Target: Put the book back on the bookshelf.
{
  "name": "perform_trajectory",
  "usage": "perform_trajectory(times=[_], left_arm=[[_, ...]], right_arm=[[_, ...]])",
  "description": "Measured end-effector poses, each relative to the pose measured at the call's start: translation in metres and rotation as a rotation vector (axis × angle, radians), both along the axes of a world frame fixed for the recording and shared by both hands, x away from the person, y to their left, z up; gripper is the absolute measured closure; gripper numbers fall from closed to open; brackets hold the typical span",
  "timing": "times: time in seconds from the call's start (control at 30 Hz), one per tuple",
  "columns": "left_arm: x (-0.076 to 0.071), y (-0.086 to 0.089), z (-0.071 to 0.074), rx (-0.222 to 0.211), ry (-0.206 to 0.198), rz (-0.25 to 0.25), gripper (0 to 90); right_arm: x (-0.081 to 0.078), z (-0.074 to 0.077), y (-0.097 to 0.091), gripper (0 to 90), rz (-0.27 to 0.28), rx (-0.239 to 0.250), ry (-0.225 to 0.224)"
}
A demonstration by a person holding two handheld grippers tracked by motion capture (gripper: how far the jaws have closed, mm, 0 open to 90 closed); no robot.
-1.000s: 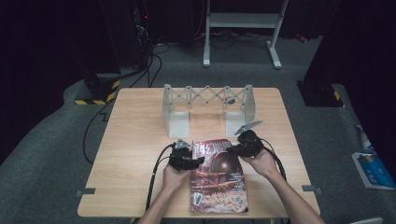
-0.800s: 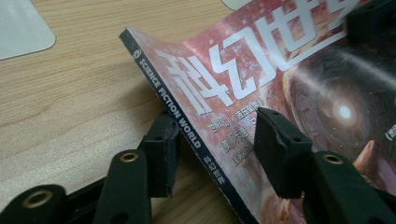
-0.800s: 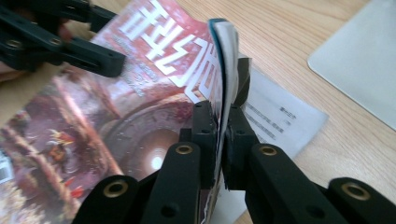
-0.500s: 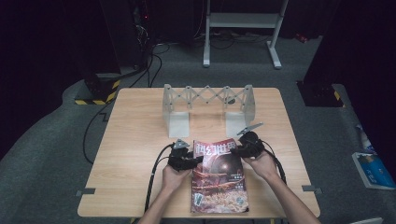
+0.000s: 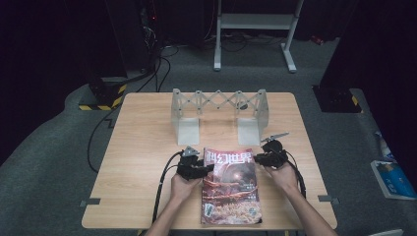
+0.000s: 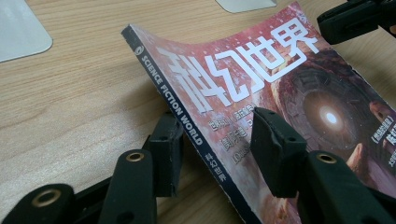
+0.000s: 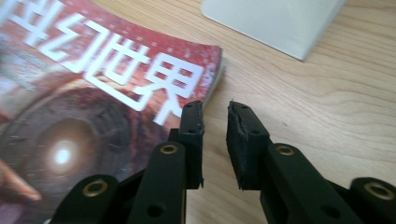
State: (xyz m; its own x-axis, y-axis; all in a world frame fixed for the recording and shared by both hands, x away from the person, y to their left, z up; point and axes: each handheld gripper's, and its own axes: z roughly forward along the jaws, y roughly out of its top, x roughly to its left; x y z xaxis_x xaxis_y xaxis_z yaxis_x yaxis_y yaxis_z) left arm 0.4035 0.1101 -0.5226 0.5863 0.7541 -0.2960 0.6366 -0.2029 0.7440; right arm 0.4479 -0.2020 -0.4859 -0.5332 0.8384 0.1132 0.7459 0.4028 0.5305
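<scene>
Magazine [image 5: 230, 187] with a red cover and large white characters lies flat on the wooden table [image 5: 142, 162], toward the six o'clock edge in the high view, its spine on the nine o'clock side and its title end toward twelve o'clock. The left gripper view shows that spine [image 6: 187, 126], printed "SCIENCE FICTION WORLD", raised a little off the wood near the title end.

At the magazine's nine o'clock, the left gripper [image 6: 217, 140] straddles the spine with its jaws part open: one pad sits on the table side just beside or under the raised edge, the other hovers over the cover. Whether either pad actually presses the magazine I cannot tell. Its jaws have been closing a little within the last second and have since settled.

Toward two o'clock of the magazine, the right gripper [image 7: 215, 140] stands just off the cover's corner. Its jaws, a narrow gap apart, have just been closing, with nothing between them; one pad stands over the cover's edge, the other over bare wood.

Beyond both, toward twelve o'clock, a white folding rack [image 5: 219, 115] with a scissor-lattice back stands on two feet, well apart from the magazine.
</scene>
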Motion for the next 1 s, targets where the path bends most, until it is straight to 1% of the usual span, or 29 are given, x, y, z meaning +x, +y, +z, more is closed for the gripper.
perform_trajectory(times=[0.07,0.2,0.27,0.37,0.43,0.5,0.57,0.67,0.73,0.83,0.87,1.0], left_arm=[[0.0,0.0,0.0,0.0,-0.001,0.003,52.8],[0.001,0.001,0.0,0.0,0.004,0.005,50.5],[0.002,0.002,0.0,-0.004,0.007,0.004,50.2],[0.002,0.003,-0.001,-0.01,0.012,0.001,50.0],[0.003,0.003,-0.001,-0.02,0.022,0.002,49.6],[0.004,0.003,-0.001,-0.021,0.023,-0.001,48.9],[0.004,0.004,-0.002,-0.022,0.025,-0.004,48.3],[0.005,0.004,-0.002,-0.028,0.032,-0.007,47.2],[0.005,0.004,-0.002,-0.025,0.029,-0.012,46.4],[0.005,0.005,-0.001,-0.031,0.033,-0.017,45.4],[0.005,0.005,-0.001,-0.035,0.035,-0.017,44.9],[0.005,0.006,-0.001,-0.04,0.041,-0.014,42.0]], right_arm=[[0.001,-0.002,0.002,78.6,-0.006,-0.03,-0.016],[0.003,-0.008,0.009,80.9,-0.017,-0.066,-0.028],[0.005,-0.011,0.01,81.5,-0.021,-0.076,-0.026],[0.006,-0.012,0.011,82.4,-0.027,-0.076,-0.026],[0.006,-0.012,0.012,83.3,-0.021,-0.083,-0.034],[0.006,-0.012,0.012,83.9,-0.015,-0.081,-0.037],[0.006,-0.013,0.013,84.4,-0.004,-0.073,-0.041],[0.006,-0.014,0.016,85.0,0.015,-0.074,-0.056],[0.006,-0.014,0.018,85.4,0.027,-0.07,-0.058],[0.005,-0.014,0.021,85.6,0.054,-0.064,-0.065],[0.005,-0.015,0.022,85.6,0.066,-0.064,-0.071],[0.004,-0.015,0.026,86.0,0.093,-0.057,-0.075]])
